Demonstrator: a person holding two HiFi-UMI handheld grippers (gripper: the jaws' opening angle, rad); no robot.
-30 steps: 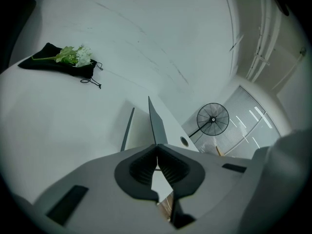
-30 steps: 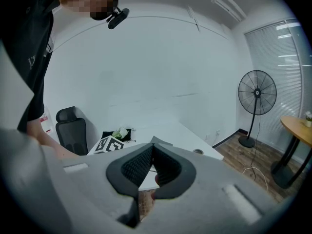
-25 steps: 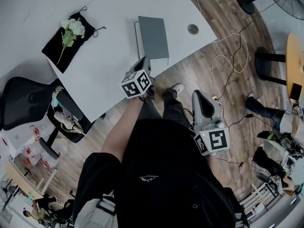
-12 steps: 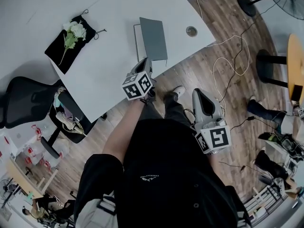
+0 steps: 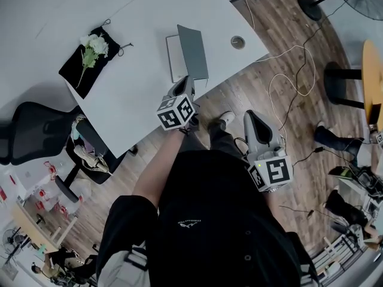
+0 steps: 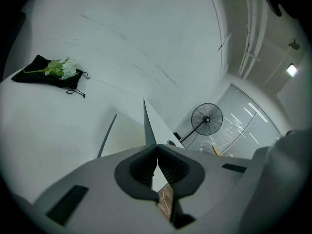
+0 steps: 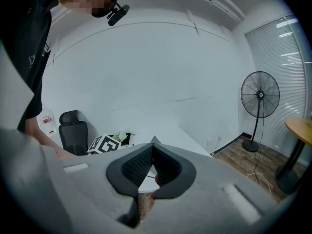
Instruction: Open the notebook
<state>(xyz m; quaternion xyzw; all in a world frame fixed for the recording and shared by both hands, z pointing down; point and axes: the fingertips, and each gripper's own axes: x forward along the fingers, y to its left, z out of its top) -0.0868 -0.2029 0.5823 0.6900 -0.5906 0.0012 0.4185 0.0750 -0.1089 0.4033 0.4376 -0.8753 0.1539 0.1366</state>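
Note:
A grey-covered notebook (image 5: 192, 51) lies near the front edge of the white table (image 5: 131, 94). Its cover is lifted partway, baring a white page (image 5: 174, 57). My left gripper (image 5: 184, 77) is shut on the cover's near edge. In the left gripper view the cover (image 6: 146, 123) stands edge-on, running into the closed left gripper (image 6: 156, 147), with the white page (image 6: 124, 135) to its left. My right gripper (image 5: 251, 116) hangs off the table over the wooden floor, beside the person's leg. Its tips (image 7: 153, 146) meet with nothing between them.
A black cloth with white flowers (image 5: 90, 48) lies at the table's far left. A round cable hole (image 5: 237, 41) sits right of the notebook. A black office chair (image 5: 33, 130) stands left of the table. Cables (image 5: 287, 76) trail over the floor, and a standing fan (image 7: 260, 94) is at the right.
The left gripper has risen a little with the cover, which now stands steeper and bares more of the white page. The right gripper has barely moved.

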